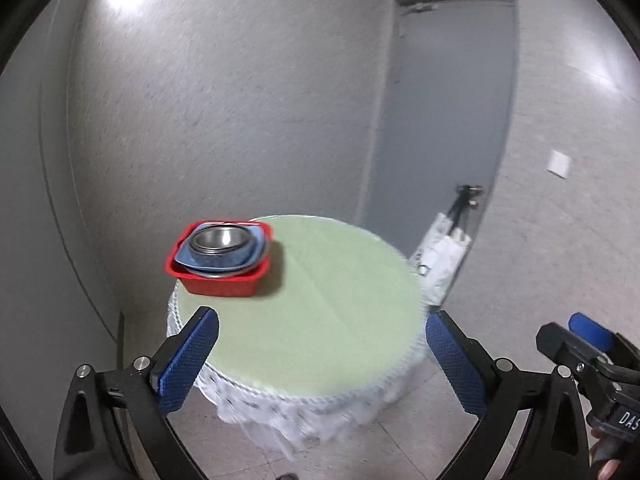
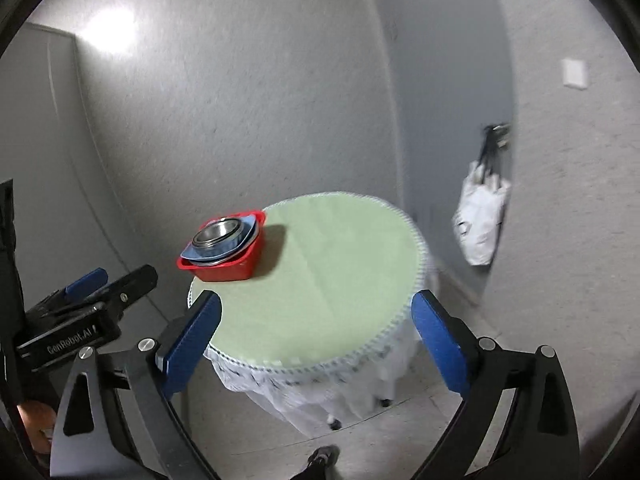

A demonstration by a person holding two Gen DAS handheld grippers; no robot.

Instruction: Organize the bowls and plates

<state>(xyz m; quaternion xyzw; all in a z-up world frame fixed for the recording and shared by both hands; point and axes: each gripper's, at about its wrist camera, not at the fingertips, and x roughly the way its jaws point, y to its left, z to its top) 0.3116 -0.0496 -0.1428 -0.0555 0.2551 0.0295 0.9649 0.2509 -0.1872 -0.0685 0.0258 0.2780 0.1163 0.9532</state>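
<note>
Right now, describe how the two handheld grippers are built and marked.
Both match: the left gripper and right gripper each have black, triangular-cutout arms with silver pivot bolts, ending in flat blue pads with a textured face. Seen from the right wrist camera, the left gripper's black body carries white lettering reading GenRobot.AI. From the left wrist camera, the right gripper's body shows only the letters DAS at the edge.

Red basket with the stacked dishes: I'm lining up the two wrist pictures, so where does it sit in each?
Left wrist view: red basket left of centre, on the round table's far-left edge.
Right wrist view: red basket left of centre, same table edge, above the left blue finger.
Shared landmark: white bag hanging on the door handle, right of the table.
</note>
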